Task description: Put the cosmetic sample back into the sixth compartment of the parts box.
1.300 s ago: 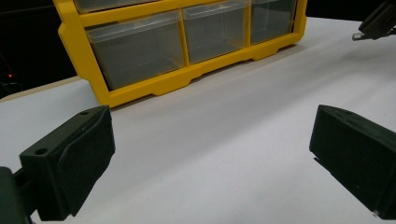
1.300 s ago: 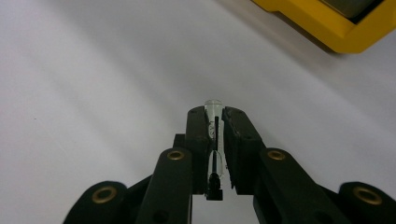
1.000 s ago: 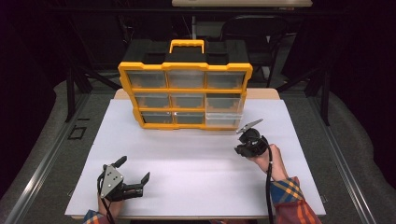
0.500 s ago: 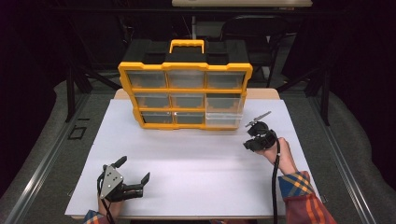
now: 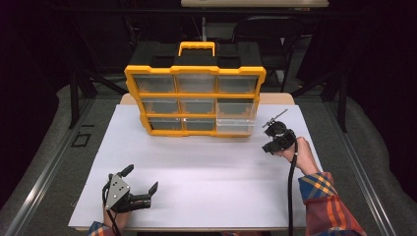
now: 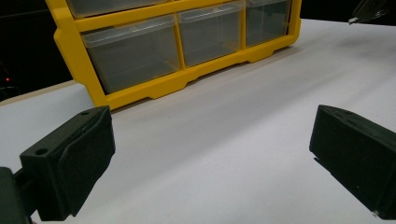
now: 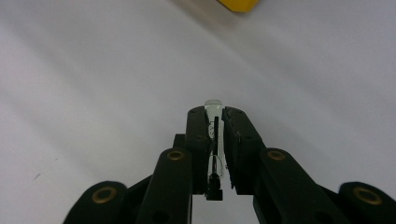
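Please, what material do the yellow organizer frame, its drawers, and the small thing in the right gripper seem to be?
Organizer frame: probably moulded plastic, matte yellow with rounded edges. Drawers: clear, slightly frosted plastic; you see through them. Small tube in the right gripper: transparent and glossy, glass or clear plastic, with a dark thin part inside.

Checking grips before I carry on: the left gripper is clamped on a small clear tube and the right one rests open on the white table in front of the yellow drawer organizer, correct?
The sides are swapped. In the right gripper view the right gripper is shut on the small clear tube. In the high view the left gripper rests open on the white table in front of the yellow drawer organizer.
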